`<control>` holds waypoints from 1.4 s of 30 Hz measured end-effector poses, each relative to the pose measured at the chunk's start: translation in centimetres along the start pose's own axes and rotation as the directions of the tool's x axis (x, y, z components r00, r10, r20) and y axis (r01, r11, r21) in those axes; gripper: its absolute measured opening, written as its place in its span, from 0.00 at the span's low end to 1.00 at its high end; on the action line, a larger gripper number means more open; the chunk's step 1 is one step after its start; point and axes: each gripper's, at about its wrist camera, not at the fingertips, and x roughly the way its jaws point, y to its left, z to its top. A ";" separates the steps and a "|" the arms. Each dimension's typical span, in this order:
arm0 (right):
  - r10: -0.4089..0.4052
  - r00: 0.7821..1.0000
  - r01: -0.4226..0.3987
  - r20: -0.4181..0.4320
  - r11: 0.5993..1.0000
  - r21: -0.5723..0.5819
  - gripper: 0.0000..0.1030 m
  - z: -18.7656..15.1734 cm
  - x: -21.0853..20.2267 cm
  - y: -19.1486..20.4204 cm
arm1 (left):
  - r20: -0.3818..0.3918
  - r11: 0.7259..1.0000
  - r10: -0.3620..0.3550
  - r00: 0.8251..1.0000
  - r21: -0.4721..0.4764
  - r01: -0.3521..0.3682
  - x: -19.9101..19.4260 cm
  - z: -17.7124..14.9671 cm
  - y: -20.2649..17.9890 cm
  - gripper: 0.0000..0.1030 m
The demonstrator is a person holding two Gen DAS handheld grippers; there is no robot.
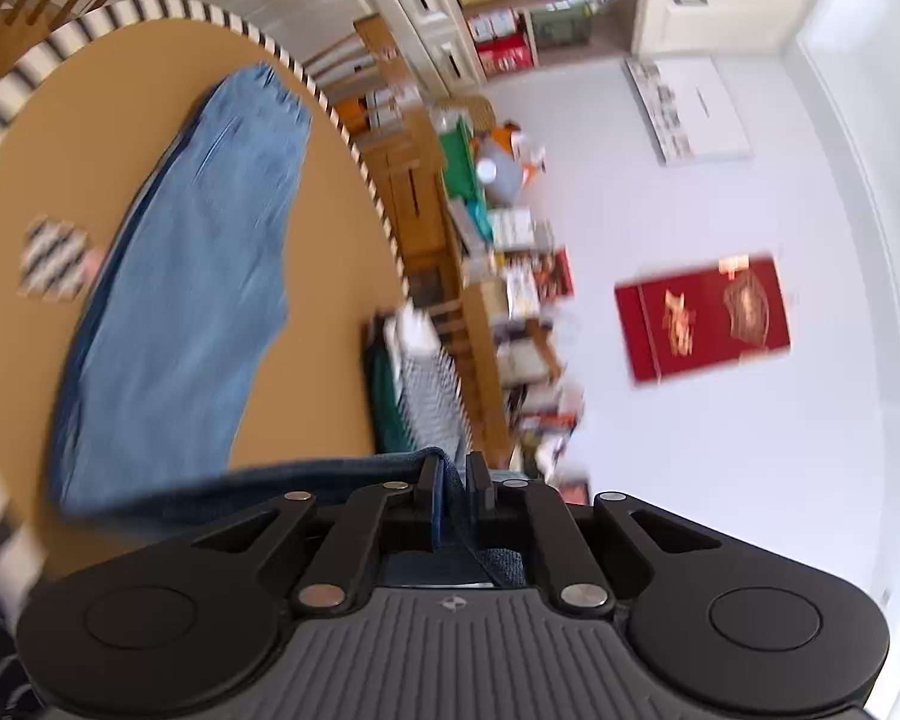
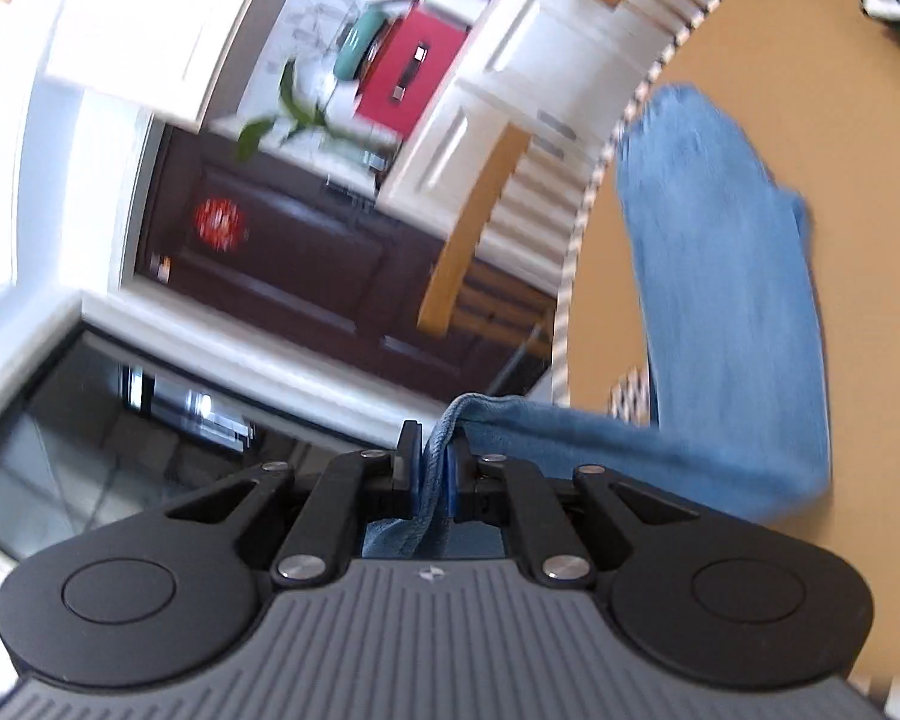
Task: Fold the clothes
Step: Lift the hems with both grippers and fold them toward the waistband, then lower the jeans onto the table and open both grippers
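A pair of blue jeans [image 1: 198, 276] lies stretched across the round tan table [image 1: 342, 228]. My left gripper [image 1: 453, 480] is shut on one edge of the jeans and holds it lifted off the table. My right gripper [image 2: 432, 450] is shut on another edge of the jeans [image 2: 720, 276], also lifted, with cloth bunched between the fingers. Both views are tilted and blurred by motion.
The table has a black-and-white striped rim [image 1: 354, 138]. A stack of folded clothes [image 1: 420, 384] sits near the table's edge. A patterned coaster [image 1: 54, 258] lies beside the jeans. Wooden chairs [image 2: 474, 228] and cluttered shelves [image 1: 510, 228] stand around the table.
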 end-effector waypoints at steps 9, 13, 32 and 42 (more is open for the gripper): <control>-0.058 0.998 0.053 0.020 0.980 0.194 0.08 19.9 13.9 -8.7 | 0.081 0.983 0.165 0.983 -0.099 -0.157 14.5 19.8 3.8 0.09; -0.179 0.984 0.171 -0.005 0.931 0.321 0.10 24.7 21.0 -15.4 | 0.102 0.927 0.360 0.927 -0.150 -0.343 20.8 26.4 8.7 0.09; -0.302 0.926 0.330 0.227 0.939 -0.101 0.23 27.9 25.5 -16.1 | 0.253 0.921 0.381 0.890 -0.020 -0.389 22.4 31.4 9.0 0.21; -0.439 0.851 0.516 0.289 0.800 -0.306 0.26 26.5 30.5 -15.4 | 0.228 0.851 0.499 0.836 0.053 -0.522 31.7 30.3 11.6 0.17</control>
